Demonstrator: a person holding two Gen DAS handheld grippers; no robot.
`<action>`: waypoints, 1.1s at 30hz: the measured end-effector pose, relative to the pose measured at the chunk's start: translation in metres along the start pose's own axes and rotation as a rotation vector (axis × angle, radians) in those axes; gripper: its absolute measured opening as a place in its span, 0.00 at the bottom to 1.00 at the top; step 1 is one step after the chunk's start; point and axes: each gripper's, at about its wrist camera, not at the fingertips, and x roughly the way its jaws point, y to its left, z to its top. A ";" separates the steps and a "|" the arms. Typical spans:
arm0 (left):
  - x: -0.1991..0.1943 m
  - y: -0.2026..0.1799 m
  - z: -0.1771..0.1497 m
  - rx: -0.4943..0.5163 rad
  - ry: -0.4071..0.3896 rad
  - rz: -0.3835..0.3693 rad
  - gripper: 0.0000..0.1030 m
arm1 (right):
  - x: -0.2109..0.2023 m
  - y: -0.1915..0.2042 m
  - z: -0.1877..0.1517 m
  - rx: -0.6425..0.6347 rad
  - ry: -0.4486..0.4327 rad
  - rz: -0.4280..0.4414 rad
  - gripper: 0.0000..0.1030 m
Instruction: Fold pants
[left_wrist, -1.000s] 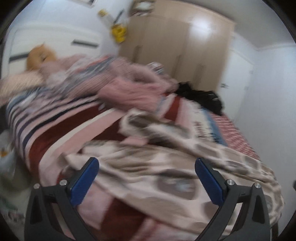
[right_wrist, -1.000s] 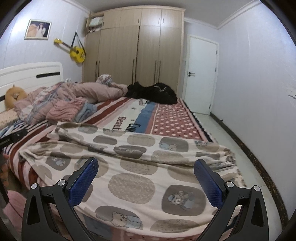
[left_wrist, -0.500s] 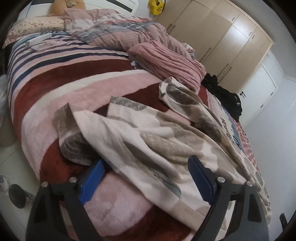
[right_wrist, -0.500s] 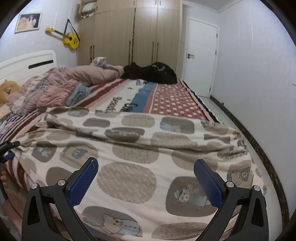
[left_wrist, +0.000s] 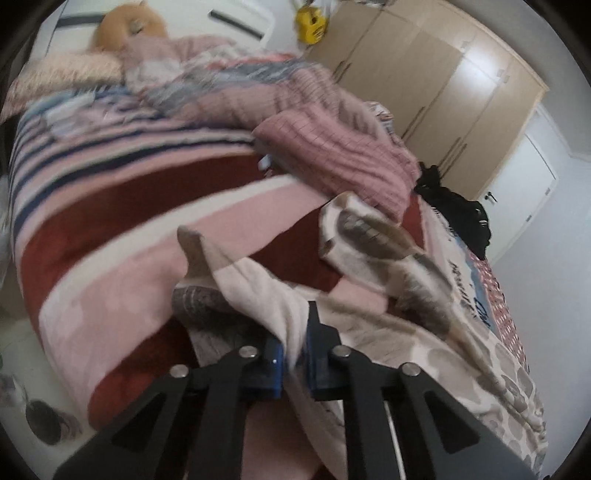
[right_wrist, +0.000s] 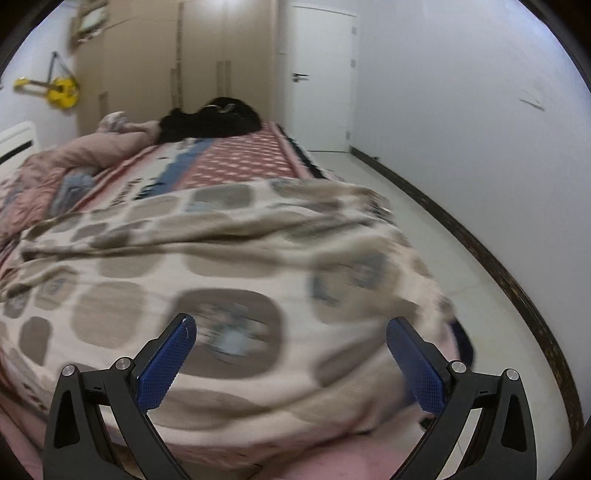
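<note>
Two tools worked over the bed, where the patterned pants lay spread. Left tool had clamped a cream fold of the pants; right tool hung above the fabric, jaws wide apart.

pants: we see cream cloth with grey-brown rounded patches
blanket: pink, dark red, white and navy stripes
gripper pads: blue, on black arms
wardrobe: we read it as light tan wood
guitar: yellow
</note>
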 end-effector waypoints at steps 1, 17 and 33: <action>-0.005 -0.006 0.003 0.013 -0.018 -0.006 0.05 | 0.000 -0.011 -0.003 0.017 0.004 -0.012 0.99; -0.052 -0.053 0.034 0.073 -0.139 0.003 0.05 | 0.046 -0.115 -0.040 0.416 0.127 0.231 0.45; -0.059 -0.065 0.060 0.169 -0.122 0.025 0.05 | 0.025 -0.115 0.030 0.392 -0.036 0.286 0.02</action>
